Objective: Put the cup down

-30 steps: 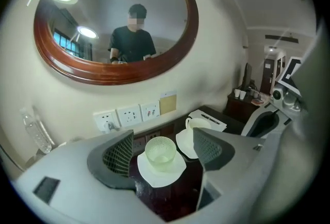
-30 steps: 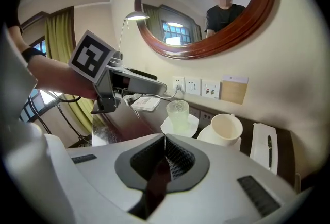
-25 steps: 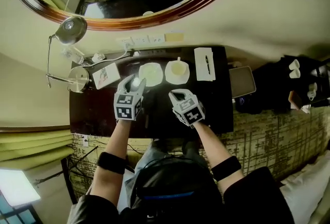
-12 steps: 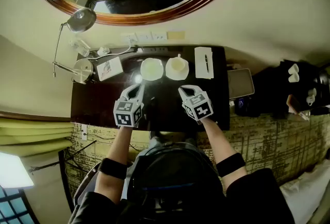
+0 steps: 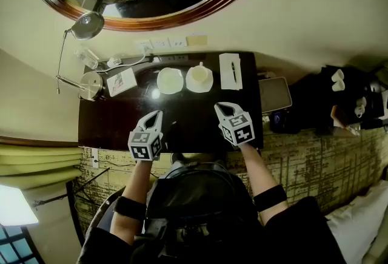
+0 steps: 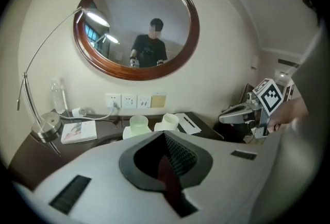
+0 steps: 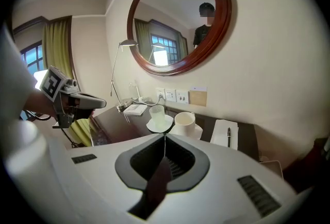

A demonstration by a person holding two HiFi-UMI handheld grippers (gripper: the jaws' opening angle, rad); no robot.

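Both grippers are empty: left gripper (image 5: 156, 116) jaws have just been closing and are now together, nothing between them; right gripper (image 5: 220, 107) jaws are together, bare. Pale cup (image 5: 170, 79) stands upright on saucer (image 5: 162, 88) at the back of desk (image 5: 109, 129), just beside white mug (image 5: 199, 74), well apart from both grippers. Putdown looks done. Clear off level, no swing toward the crockery. Open desktop in front; lamp (image 5: 91, 85) left, notepad (image 5: 230, 70) right, wall (image 5: 303, 8) close behind.

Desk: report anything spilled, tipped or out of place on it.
Nothing stands out. The glass and the cup stand upright at the back of the desk, and the pen lies straight on the notepad. No spill shows.
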